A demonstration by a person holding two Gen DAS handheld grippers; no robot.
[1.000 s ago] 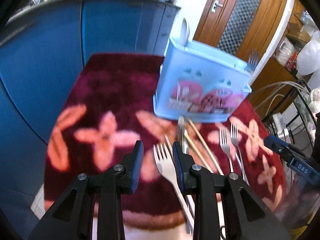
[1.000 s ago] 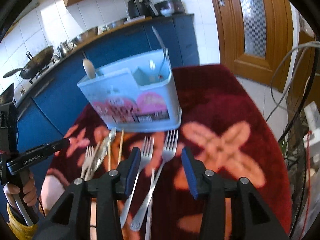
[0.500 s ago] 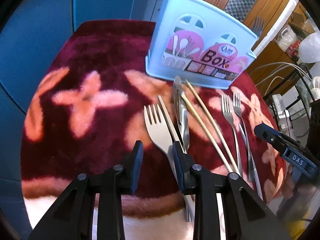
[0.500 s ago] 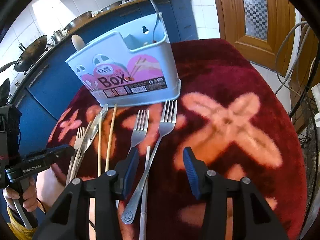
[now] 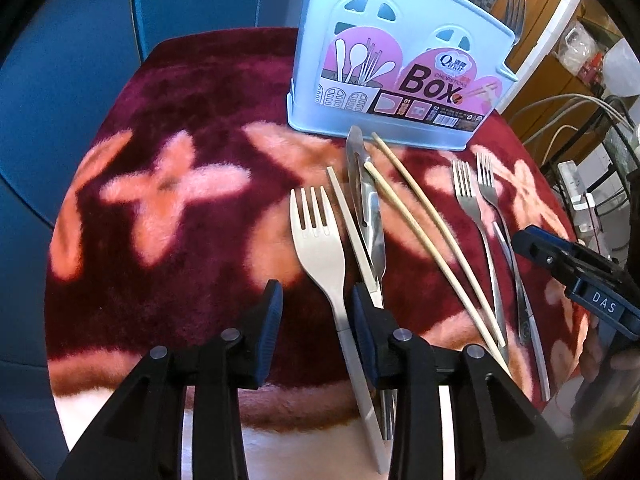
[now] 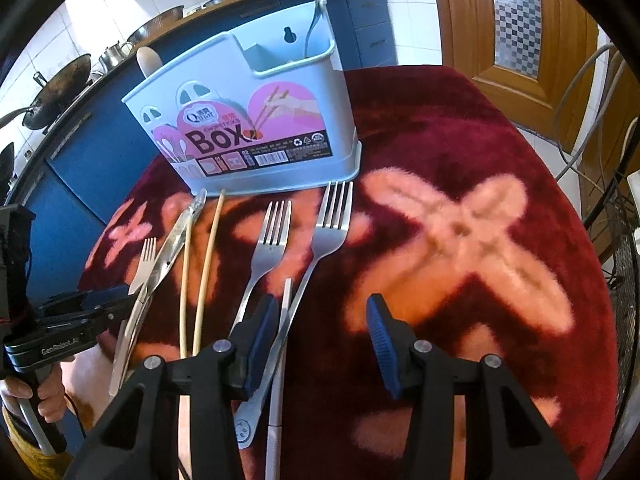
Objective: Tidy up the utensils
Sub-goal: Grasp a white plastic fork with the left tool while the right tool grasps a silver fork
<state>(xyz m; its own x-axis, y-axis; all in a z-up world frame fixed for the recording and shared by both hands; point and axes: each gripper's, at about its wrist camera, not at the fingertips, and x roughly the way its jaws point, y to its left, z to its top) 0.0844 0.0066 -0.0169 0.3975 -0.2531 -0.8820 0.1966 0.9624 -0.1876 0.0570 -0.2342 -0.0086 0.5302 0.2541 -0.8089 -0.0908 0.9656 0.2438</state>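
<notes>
A light blue utensil box [image 5: 400, 80] [image 6: 248, 132] stands on the maroon flowered cloth [image 5: 180, 208]. In front of it lie a cream plastic fork [image 5: 318, 240] [image 6: 146, 264], steel tongs [image 5: 366, 208], two wooden chopsticks [image 5: 424, 236] [image 6: 200, 280] and two steel forks [image 5: 468, 200] [image 6: 330, 232]. My left gripper [image 5: 316, 316] hangs low over the cream fork's handle. Its jaws are opening, with the handle between them near the right pad and not pinched. My right gripper [image 6: 322, 336] is open over bare cloth, and the bigger steel fork's handle passes under its left finger [image 6: 262, 332].
The box holds a pale spoon [image 6: 147, 60] and a steel utensil [image 6: 316, 20]. Blue cabinets [image 5: 80, 60] stand behind the round table, and a wooden door [image 6: 520, 20] lies to the right. Cables and a wire rack [image 6: 624, 240] crowd the right edge. A hand [image 6: 24, 392] holds the left gripper's handle.
Both grippers have sunk toward the cloth and tipped further down, so the utensils look larger. The left jaws have spread a little around the cream fork's handle.
</notes>
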